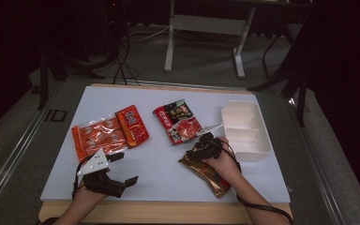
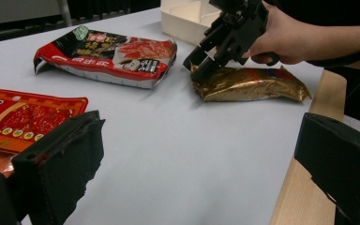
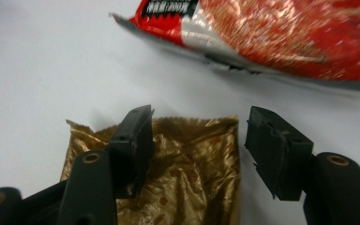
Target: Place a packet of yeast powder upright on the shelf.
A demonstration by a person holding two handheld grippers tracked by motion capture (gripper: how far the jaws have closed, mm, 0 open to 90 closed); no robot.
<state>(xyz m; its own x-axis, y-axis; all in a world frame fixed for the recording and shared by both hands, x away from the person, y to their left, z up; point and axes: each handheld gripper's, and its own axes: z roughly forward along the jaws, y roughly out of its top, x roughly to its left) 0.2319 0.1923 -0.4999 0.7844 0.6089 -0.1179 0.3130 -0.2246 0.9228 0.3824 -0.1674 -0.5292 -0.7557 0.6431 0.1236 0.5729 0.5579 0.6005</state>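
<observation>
Right gripper, high view: it sits over the far end of the gold pouch, near the front right of the white table. The pouch's long axis runs from that end back toward the person's right forearm, slanting to the table's front edge. The left gripper hangs well apart at the front left, jaws spread and empty, so the right hand is plainly the nearer one. The white tray lies just beyond the right hand. Left gripper view: the left gripper's own jaws stand wide over bare table; farther off the right gripper tips down onto the crimped end of the gold pouch, with the red-and-black packet just behind it. Right gripper view: the right gripper is half-open, straddling the pouch's end seam; the gold pouch runs from the tips back under the gripper body. The left pad lies over the foil (contact unclear), the right pad off its edge above the table. No grip yet; closing squarely across the seam looks like the deciding thing.
</observation>
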